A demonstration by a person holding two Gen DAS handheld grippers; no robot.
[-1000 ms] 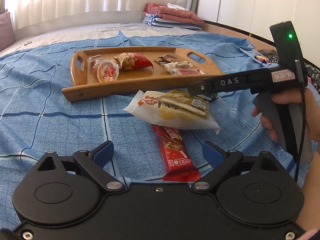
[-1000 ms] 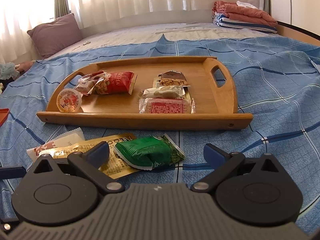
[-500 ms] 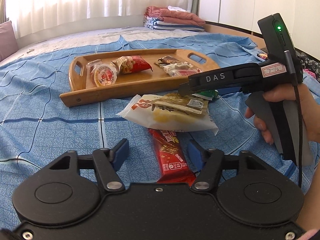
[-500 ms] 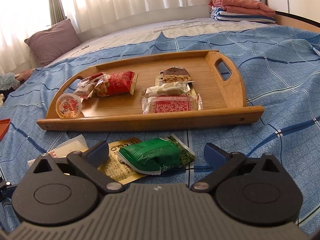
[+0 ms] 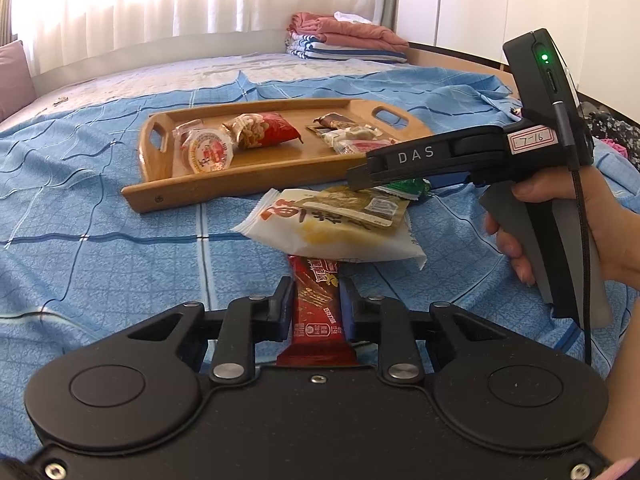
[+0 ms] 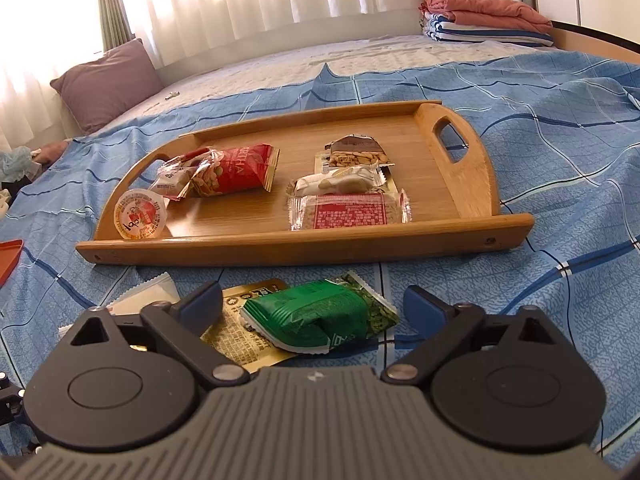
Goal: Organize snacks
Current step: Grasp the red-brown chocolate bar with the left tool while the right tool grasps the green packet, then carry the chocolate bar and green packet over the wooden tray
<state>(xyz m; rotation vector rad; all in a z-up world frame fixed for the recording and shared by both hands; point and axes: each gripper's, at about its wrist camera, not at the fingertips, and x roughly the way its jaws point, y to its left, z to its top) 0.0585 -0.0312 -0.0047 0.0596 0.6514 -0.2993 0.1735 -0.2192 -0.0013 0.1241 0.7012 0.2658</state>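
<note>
Left gripper [image 5: 315, 307] has closed since earlier, now pinching red snack bar [image 5: 316, 300] on the bed. Right gripper [image 6: 312, 306], marked "DAS", spread wide around green packet [image 6: 320, 322], below wooden tray [image 6: 280, 246].

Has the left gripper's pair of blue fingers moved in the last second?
Yes. The left gripper has closed: its blue fingers, earlier wide apart either side of the red snack bar on the bedspread, now pinch it.
</note>
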